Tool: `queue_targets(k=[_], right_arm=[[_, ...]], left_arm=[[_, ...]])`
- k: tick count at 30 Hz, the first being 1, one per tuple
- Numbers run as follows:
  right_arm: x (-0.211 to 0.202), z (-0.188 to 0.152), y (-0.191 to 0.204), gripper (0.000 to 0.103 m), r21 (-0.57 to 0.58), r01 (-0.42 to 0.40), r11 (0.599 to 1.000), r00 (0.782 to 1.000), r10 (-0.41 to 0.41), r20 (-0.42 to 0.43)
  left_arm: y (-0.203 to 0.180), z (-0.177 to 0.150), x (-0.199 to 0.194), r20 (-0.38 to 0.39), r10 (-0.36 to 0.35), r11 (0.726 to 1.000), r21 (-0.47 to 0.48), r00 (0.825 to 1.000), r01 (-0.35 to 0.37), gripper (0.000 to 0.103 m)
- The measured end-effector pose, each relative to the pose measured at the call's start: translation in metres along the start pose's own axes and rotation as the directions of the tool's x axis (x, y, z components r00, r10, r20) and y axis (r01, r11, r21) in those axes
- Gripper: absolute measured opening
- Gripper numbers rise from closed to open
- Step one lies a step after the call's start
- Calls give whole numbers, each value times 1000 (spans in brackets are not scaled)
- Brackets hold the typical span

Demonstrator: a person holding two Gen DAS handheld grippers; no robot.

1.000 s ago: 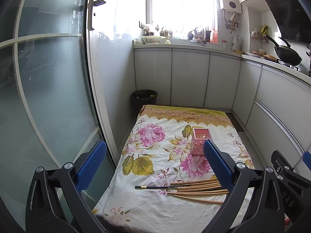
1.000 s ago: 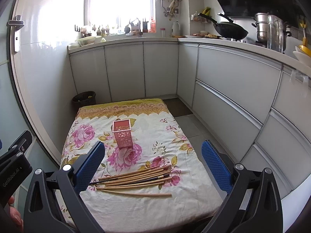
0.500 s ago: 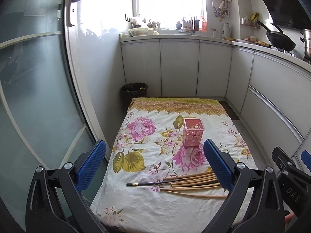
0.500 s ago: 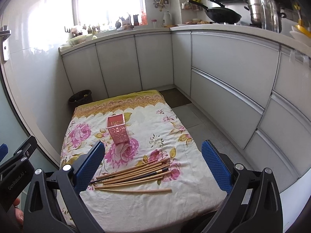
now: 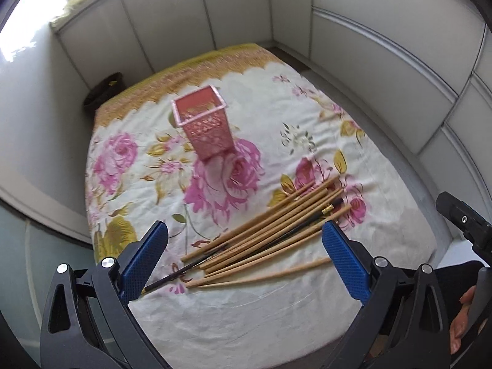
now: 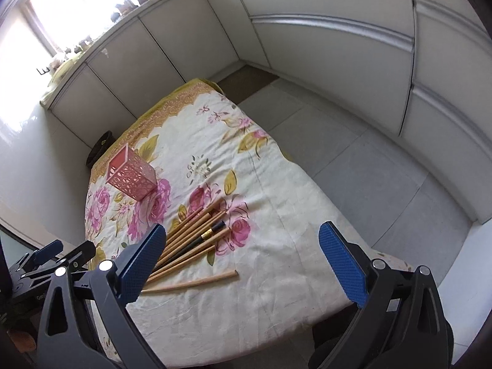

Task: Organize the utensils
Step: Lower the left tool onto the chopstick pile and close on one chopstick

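A bundle of several wooden chopsticks [image 5: 270, 227] with one black chopstick [image 5: 289, 230] among them lies on a floral cloth [image 5: 246, 307], near its front edge. A pink openwork holder [image 5: 206, 129] stands upright further back. My left gripper [image 5: 243, 261] is open and empty, hovering above the near end of the bundle. My right gripper [image 6: 243, 261] is open and empty, above the cloth to the right of the chopsticks [image 6: 190, 246]. The holder also shows in the right wrist view [image 6: 130, 176], at the back left.
White kitchen cabinets [image 6: 323, 46] wrap the back and right. A dark waste bin [image 5: 104, 92] stands at the cloth's far left corner. Grey floor tiles [image 6: 369, 169] lie right of the cloth. The right gripper's body [image 5: 467, 224] shows at the left view's right edge.
Both grippers have tilted downward and moved closer over the cloth. The chopsticks and holder now fill more of each view. Both jaws have stayed open.
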State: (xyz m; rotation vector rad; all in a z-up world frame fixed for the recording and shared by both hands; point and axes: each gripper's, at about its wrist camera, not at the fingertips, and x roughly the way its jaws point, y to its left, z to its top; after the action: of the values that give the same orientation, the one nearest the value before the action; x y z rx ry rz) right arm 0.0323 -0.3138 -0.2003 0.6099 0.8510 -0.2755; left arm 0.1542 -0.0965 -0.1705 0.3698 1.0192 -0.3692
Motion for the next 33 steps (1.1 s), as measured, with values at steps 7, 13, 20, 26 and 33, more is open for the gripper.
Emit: queue_targets(k=[7,13,20,26,33], right_arm=[[31,0,-16,97,8,11,1000,998,-11,-63],[45,-2,-13,97,-15,-8,1000,992,6,-123],[62,2,-23,97,31,-7,999,985,12,-174],[71,3,-22,97,24,0,1000,981,4,-192],[76,2,-18,97,14,0,1000,978,3,-208]], left_arm=[[-24,39,72,-188,-69,977,185,980,104,96],[-39,63,125,-352,-72,948,267,933,174,80],[-45,74,174,-485,-72,924,295,871,241,60],[-45,77,193,-519,-84,904,320,851,285,41],[-48,69,197,-528,-110,884,336,842,326,26]])
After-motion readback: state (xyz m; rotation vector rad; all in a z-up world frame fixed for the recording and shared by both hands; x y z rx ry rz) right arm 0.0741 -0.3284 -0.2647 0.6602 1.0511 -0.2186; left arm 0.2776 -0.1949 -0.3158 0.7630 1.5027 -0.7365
